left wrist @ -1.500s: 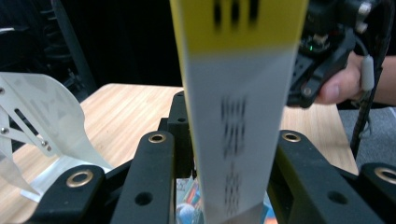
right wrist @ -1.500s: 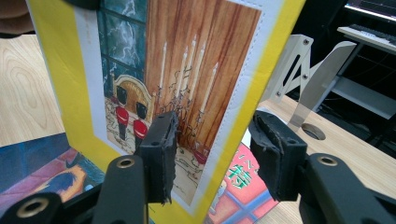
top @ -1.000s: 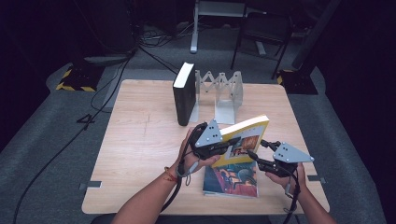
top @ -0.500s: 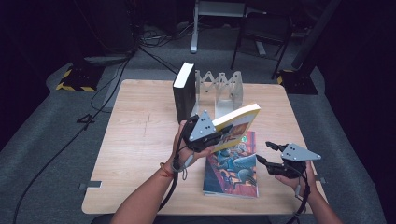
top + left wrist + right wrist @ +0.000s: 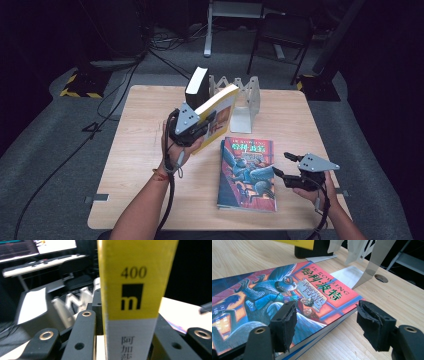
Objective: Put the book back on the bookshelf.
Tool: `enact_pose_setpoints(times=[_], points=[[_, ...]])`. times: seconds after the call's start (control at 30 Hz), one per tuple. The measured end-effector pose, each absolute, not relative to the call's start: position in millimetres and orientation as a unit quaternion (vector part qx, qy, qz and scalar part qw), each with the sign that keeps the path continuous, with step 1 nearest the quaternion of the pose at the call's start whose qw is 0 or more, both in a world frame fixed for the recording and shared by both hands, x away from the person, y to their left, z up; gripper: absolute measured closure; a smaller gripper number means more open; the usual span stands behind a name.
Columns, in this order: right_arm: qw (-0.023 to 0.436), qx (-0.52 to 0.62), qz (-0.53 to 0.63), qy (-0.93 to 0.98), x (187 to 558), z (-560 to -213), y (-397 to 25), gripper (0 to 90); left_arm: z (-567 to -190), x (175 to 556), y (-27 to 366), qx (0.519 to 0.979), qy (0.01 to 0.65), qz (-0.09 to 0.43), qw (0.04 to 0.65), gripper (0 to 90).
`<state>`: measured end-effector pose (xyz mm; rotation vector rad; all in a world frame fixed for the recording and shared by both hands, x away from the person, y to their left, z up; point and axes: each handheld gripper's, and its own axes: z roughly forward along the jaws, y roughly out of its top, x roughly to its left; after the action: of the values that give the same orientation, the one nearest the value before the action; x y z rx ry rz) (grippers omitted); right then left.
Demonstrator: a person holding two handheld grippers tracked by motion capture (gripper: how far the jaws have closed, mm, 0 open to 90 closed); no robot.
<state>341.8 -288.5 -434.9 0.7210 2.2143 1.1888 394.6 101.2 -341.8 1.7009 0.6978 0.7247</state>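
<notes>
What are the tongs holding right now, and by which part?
The left tongs clamp the yellow book across its spine, near the lower end. The right tongs are open, holding nothing, beside the colourful book.

Light wooden table (image 5: 140, 150) on grey carpet floor (image 5: 55, 150); surroundings dark, light falling mainly on the tabletop; black cables (image 5: 125, 80) trail across the floor beyond the far-left corner; yellow-black hazard-striped block (image 5: 80, 86) at far left; white stand post (image 5: 208, 30) and dark chair (image 5: 282, 35) behind the table; desk with lit monitors (image 5: 37, 246) visible in the left gripper view.
</notes>
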Motion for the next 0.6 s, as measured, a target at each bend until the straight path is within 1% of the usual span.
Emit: enact_pose_setpoints(times=[0.13,0.3,0.47,0.6], points=[[0.255,0.264,0.431,0.824,342,-438,-285,33.0,-347,403,113,0.701,0.344,0.312,0.542,74.4],[0.251,0.260,0.425,0.830,342,-441,-282,32.8,-353,411,115,0.683,0.382,0.338,0.522,74.3],[0.251,0.257,0.420,0.834,342,-442,-280,32.8,-360,421,109,0.675,0.402,0.342,0.515,74.3],[0.251,0.257,0.419,0.834,342,-442,-280,32.8,-366,432,102,0.677,0.406,0.342,0.510,74.3]])
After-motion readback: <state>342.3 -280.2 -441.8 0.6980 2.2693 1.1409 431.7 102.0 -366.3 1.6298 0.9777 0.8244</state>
